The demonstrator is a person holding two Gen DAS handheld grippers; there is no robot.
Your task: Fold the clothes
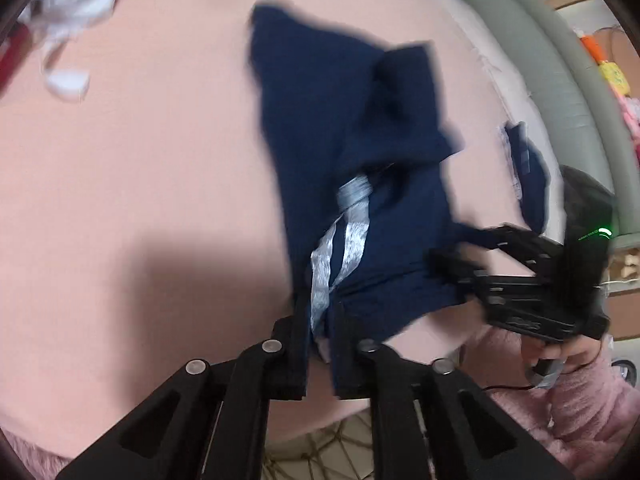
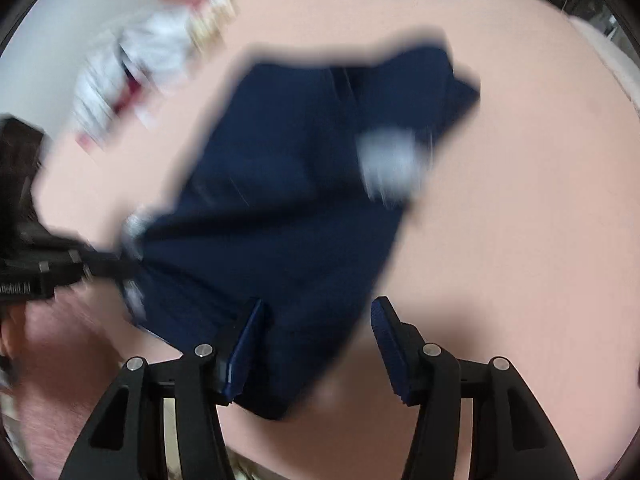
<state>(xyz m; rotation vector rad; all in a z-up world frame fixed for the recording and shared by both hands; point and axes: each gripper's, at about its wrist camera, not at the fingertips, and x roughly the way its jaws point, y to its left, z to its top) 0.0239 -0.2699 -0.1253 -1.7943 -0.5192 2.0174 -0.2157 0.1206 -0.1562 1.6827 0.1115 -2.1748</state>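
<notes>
A navy blue garment (image 1: 340, 128) with silver-grey stripes (image 1: 348, 236) lies on a pink bed surface (image 1: 140, 160). My left gripper (image 1: 318, 312) is shut on its near edge at the striped part. My right gripper (image 1: 460, 264) shows at the garment's right edge in the left wrist view. In the right wrist view the garment (image 2: 288, 200) is blurred and my right gripper (image 2: 318, 312) is open, its jaws wide apart over the cloth's near corner. My left gripper (image 2: 104, 268) shows at the left, gripping the garment's edge.
A pile of white and red clothes (image 1: 68, 20) lies at the far left of the bed, also blurred in the right wrist view (image 2: 136, 72). Another dark folded item (image 1: 528, 172) lies at the bed's right edge beside a grey-green padded frame (image 1: 560, 80).
</notes>
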